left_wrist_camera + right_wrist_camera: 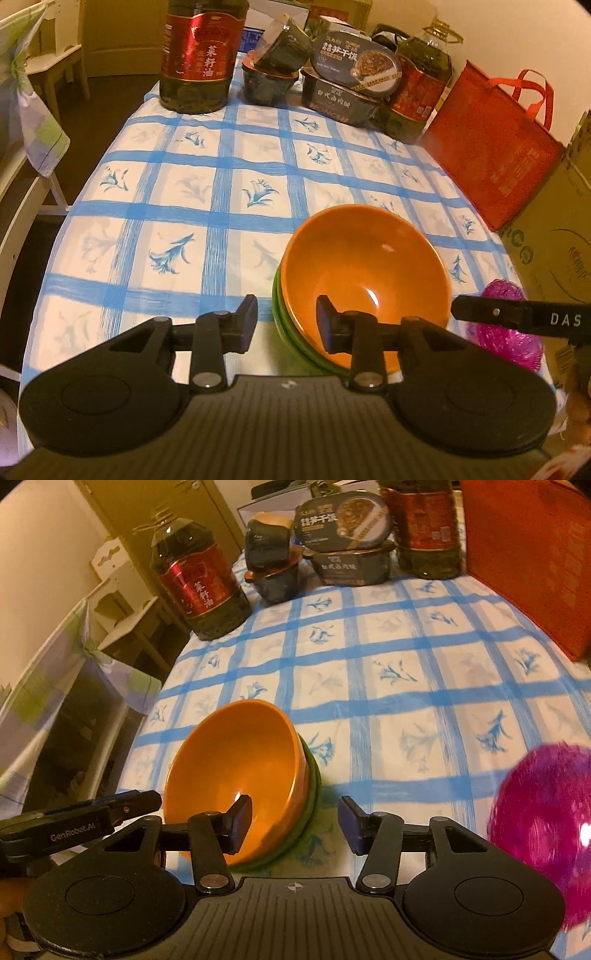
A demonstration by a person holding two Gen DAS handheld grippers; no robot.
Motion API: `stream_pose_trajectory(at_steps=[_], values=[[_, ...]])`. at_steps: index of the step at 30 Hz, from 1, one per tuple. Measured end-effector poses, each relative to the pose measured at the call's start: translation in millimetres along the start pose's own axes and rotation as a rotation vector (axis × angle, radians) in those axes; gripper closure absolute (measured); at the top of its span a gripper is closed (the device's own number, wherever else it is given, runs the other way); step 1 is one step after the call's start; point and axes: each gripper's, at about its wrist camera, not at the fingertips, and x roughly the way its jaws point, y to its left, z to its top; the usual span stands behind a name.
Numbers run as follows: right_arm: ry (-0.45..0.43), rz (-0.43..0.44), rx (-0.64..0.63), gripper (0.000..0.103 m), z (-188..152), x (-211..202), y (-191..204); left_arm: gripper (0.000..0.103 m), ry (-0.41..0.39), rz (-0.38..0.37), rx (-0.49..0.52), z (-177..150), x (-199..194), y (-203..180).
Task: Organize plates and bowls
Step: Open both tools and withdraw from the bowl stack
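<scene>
both grippers, left gripper (286,325) and right gripper (295,823), gape empty beside orange bowl (364,280).

We see both grippers angled downward, side by side. Left gripper (286,325): jaws parted, nothing between the pads, no contact. Right gripper (295,827): jaws parted wider, gap empty as well. Each claw's finger pokes into the other's view from the side, so they sit near each other, tips not touching. No hands clearly visible.
</scene>
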Motion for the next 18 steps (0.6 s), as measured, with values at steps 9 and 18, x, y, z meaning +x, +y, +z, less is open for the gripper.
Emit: stream_pose_trajectory(at_steps=[9,18], values=[[-0.029,0.016,0.068,0.037,-42,-31,2,0.05,-0.022,-0.005,-0.036,-32,-32,-9],[-0.031,-0.045,0.065,0.035,-87,-51,-1,0.029,-0.018,0.057,-0.043,-75,-48,-21]])
